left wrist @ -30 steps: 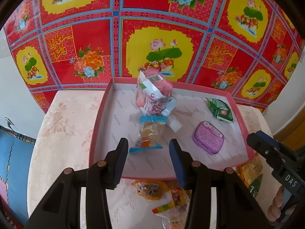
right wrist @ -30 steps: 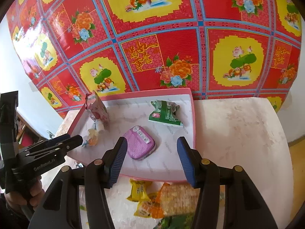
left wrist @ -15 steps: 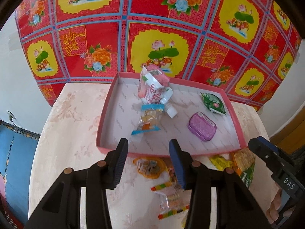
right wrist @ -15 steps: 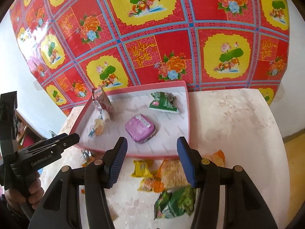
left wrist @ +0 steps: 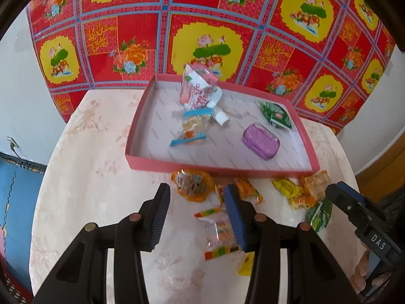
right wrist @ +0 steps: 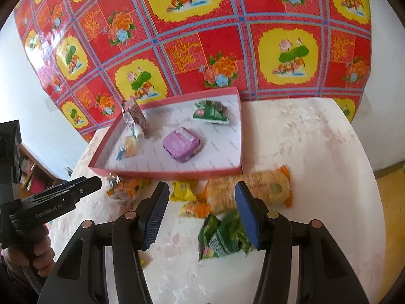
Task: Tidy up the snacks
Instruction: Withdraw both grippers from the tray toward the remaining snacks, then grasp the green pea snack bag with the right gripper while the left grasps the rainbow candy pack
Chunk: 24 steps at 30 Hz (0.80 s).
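Observation:
A pink tray [left wrist: 217, 169] [right wrist: 177, 174] with a white floor holds a pink-and-white bag [left wrist: 198, 88], a clear packet with blue ends [left wrist: 192, 128], a purple tin [left wrist: 260, 140] [right wrist: 181, 145] and a green packet [left wrist: 277, 115] [right wrist: 211, 112]. Loose snacks lie on the table in front of it: an orange round packet [left wrist: 192, 183], a striped candy packet [left wrist: 219, 230], a yellow packet [right wrist: 183, 190], an orange biscuit pack [right wrist: 263, 190] and a green bag [right wrist: 222, 235]. My left gripper [left wrist: 197, 212] hovers open over the candy packet. My right gripper [right wrist: 201, 212] is open above the yellow packet and green bag.
The marble-patterned table [left wrist: 96, 167] has bare surface at its left and far right [right wrist: 303, 141]. A red and yellow flowered cloth [left wrist: 207, 25] hangs behind it. Each gripper shows in the other's view, the right one [left wrist: 354, 210] and the left one [right wrist: 63, 197], with a hand on each.
Both grippers have drawn back from the tray toward the near side of the table, bringing the loose snacks in front of it into view. The jaws have kept the same width.

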Tool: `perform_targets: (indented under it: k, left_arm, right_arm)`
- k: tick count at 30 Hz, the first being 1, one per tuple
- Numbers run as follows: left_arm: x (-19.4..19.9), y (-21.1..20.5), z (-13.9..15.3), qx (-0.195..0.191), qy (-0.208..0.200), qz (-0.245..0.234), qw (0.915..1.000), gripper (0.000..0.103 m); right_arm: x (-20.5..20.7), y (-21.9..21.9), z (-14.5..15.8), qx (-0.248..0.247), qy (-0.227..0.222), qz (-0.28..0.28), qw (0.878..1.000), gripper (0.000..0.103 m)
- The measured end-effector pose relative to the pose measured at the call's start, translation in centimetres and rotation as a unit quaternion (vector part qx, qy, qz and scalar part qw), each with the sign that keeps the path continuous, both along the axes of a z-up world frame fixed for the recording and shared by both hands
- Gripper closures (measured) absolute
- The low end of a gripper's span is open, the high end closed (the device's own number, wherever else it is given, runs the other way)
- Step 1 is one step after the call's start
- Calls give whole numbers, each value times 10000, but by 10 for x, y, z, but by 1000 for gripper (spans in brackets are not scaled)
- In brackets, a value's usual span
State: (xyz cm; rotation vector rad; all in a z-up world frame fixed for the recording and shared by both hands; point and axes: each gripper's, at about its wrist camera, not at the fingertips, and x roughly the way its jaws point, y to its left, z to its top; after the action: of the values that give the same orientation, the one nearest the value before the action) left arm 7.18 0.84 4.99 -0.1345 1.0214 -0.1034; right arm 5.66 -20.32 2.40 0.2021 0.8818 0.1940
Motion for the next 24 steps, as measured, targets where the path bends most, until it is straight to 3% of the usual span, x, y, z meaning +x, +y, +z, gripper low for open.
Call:
perform_targets:
  k: [17,24]
  left_arm:
    - [-18,-13,-24,-42,372,-228,9990,56]
    - [-22,-22,-27,12,333,-368,9988,55]
  right_arm:
    - [-21,-4,-19,-190,212,28,9996,48]
    - [-26,-2,-19,-309,170,61,9994,48]
